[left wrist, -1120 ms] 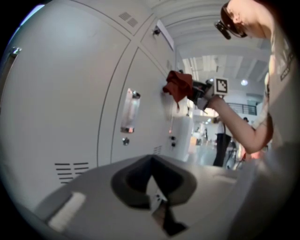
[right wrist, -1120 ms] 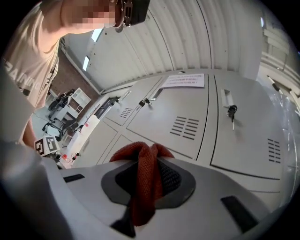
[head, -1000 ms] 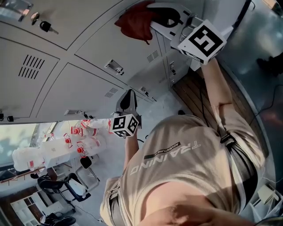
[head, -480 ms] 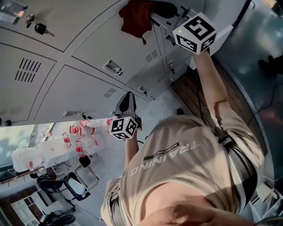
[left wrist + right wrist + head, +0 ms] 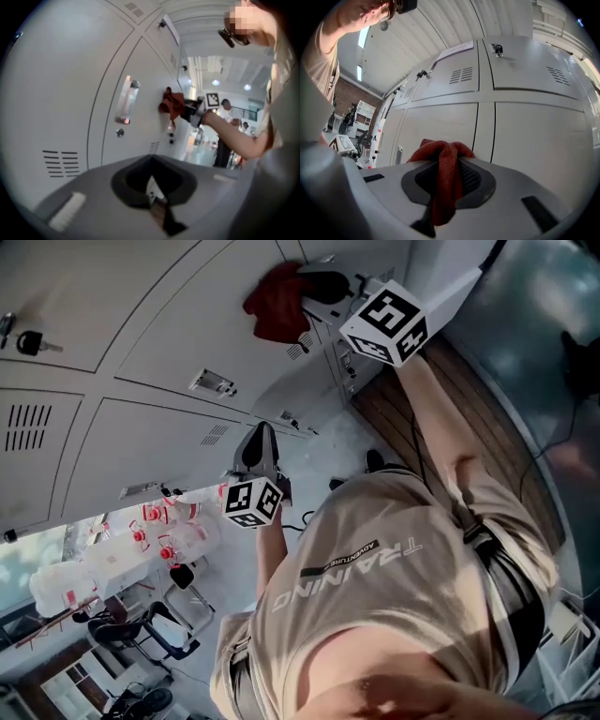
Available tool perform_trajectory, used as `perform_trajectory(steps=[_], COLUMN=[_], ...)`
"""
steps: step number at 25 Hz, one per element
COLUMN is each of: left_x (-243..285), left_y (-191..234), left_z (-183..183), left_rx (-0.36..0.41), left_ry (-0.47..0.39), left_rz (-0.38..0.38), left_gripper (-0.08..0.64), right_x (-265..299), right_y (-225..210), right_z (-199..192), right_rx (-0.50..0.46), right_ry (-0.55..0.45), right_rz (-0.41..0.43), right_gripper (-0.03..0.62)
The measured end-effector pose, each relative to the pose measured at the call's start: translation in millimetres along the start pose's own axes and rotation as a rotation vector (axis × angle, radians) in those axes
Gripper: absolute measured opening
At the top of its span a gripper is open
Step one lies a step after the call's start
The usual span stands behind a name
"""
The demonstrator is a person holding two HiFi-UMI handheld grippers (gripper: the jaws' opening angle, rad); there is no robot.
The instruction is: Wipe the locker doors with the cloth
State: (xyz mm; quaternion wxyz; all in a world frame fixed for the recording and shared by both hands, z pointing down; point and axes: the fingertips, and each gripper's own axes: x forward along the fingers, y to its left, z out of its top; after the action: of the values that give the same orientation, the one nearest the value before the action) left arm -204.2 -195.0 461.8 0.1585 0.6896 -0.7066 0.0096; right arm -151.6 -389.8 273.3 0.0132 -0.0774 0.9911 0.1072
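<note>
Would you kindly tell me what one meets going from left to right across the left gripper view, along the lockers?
Dark louvred vent slots → silver metal door handle → crumpled red cloth → black-and-white marker cube → person's bare forearm.

The left gripper, jaws together on nothing, faces grey locker doors, where farther along the right gripper holds a red cloth against one.

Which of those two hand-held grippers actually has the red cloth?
The right hand-held gripper, held high at the locker doors: the red cloth is pinched in its jaws. The left hand-held gripper, lower down, is shut on nothing.
</note>
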Motion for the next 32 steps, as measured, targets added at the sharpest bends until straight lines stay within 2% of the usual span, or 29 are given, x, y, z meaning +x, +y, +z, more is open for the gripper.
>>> perform_trajectory(steps=[6,11,19,27,32], left_x=[4.5,7.5,21.9,57.8,78.6], left_y=[-4.3,-0.8,6.8,9.0,4.4], left_z=[0.4,0.4,3.7,15.6,17.6], left_rx=[0.009,-0.003,-0.011,0.0,0.007], left_ry=[0.009,0.001,-0.002,-0.009,-0.007], left_rz=[0.014,0.059,0.096,0.092,0.089], left_gripper=[0.006,0.005,0.006,0.006,0.006], right_x=[1.5,0.3,-5.3,-5.5,-8.5], right_y=[15.0,22.6,35.3,46.5,49.0], right_z=[-70.5,-131.4,-232.6,-286.1,-308.4], right_rx=[0.077,0.158,0.225,0.265,0.255], right_ry=[0.118,0.217,0.392,0.484,0.539], right_rz=[0.033,0.056,0.062,0.13,0.179], right_gripper=[0.048,0.048,0.048,0.048,0.048])
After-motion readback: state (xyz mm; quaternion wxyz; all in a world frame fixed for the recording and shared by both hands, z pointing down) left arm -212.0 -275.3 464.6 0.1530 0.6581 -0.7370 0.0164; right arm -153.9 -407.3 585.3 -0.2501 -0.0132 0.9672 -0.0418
